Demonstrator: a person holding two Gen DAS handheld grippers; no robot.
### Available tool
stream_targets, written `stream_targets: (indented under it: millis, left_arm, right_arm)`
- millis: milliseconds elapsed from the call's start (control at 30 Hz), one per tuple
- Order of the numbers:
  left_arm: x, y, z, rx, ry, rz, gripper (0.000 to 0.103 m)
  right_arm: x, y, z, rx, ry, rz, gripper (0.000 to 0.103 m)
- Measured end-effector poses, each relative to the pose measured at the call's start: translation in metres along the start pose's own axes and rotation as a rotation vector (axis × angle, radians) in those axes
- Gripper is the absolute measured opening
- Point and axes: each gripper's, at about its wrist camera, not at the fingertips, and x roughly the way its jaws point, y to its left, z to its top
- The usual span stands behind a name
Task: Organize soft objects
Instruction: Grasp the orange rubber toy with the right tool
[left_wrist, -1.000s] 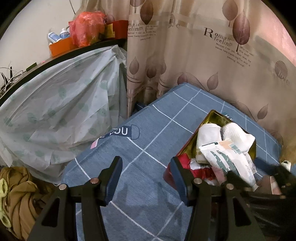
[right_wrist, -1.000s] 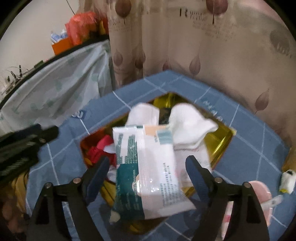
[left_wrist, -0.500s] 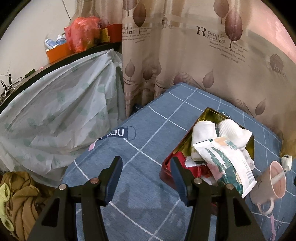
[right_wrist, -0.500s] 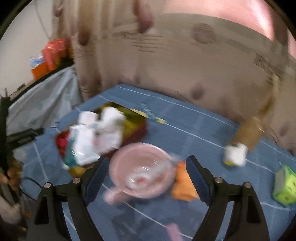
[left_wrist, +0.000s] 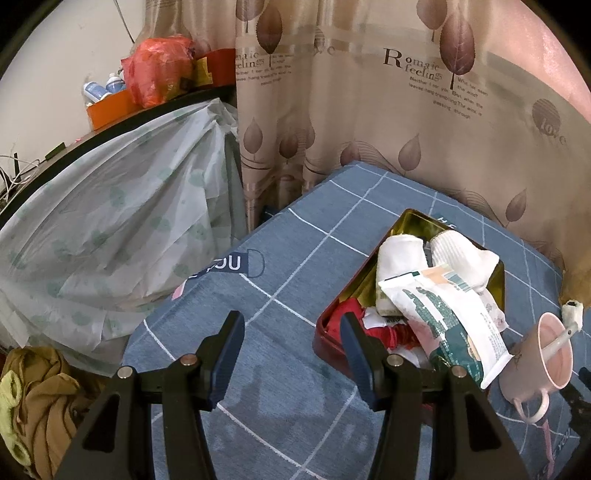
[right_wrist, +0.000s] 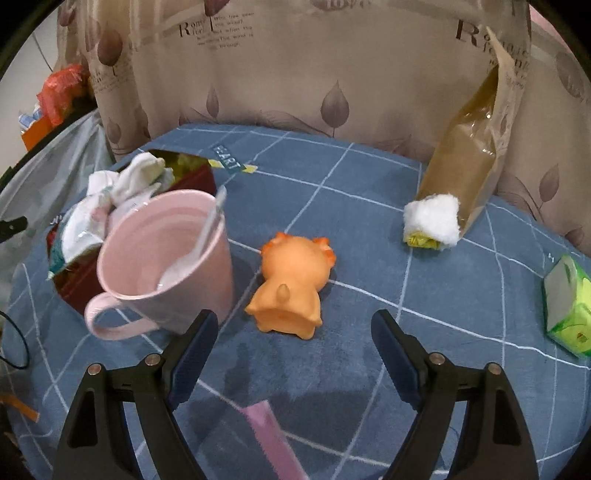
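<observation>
Hovering over bare cloth (left_wrist: 280, 417), L gripper (left_wrist: 291, 354) has jaws wide, nothing between; tin (left_wrist: 402, 221) just to its R holds socks (left_wrist: 458, 258), wipes pack (left_wrist: 447, 317), red fabric.

R view: R gripper (right_wrist: 293, 349) jaws wide, empty, aimed at orange toy (right_wrist: 293, 280) lying on cloth. Prob next pick: come straight down, pads on its flanks, squeeze gently as it looks soft. Pink mug (right_wrist: 166, 262) w/ spoon stands just beside toy on L, so L jaw could clip it. White roll (right_wrist: 432, 221), green carton (right_wrist: 569, 306) well apart.
</observation>
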Motion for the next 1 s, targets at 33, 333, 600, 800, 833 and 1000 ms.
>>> stream_targets:
  millis: [33,333,600,800,833,1000]
  left_arm:
    - [0.0,0.0,0.0,0.001,-0.001,-0.004,0.055]
    - [0.004,-0.007,-0.003,0.027,0.005,-0.006,0.055]
    - [0.006,-0.011,-0.004,0.051,0.01,-0.002,0.055]
    - [0.005,-0.014,-0.004,0.057,0.004,-0.001,0.055]
    - [0.004,-0.014,-0.004,0.057,0.001,-0.001,0.055]
    - [-0.003,-0.023,-0.006,0.082,-0.018,-0.01,0.055]
  right_arm:
    - [0.004,0.0,-0.001,0.0,0.003,0.003,0.083]
    - [0.037,-0.007,0.003,0.006,0.028,-0.021,0.082]
    - [0.055,-0.008,0.008,0.009,0.036,-0.002,0.058]
    - [0.048,-0.009,0.003,0.011,0.035,0.002,0.045]
    - [0.044,-0.011,0.001,0.015,0.03,-0.005,0.044]
    - [0.025,-0.028,-0.012,0.017,0.018,-0.049,0.044]
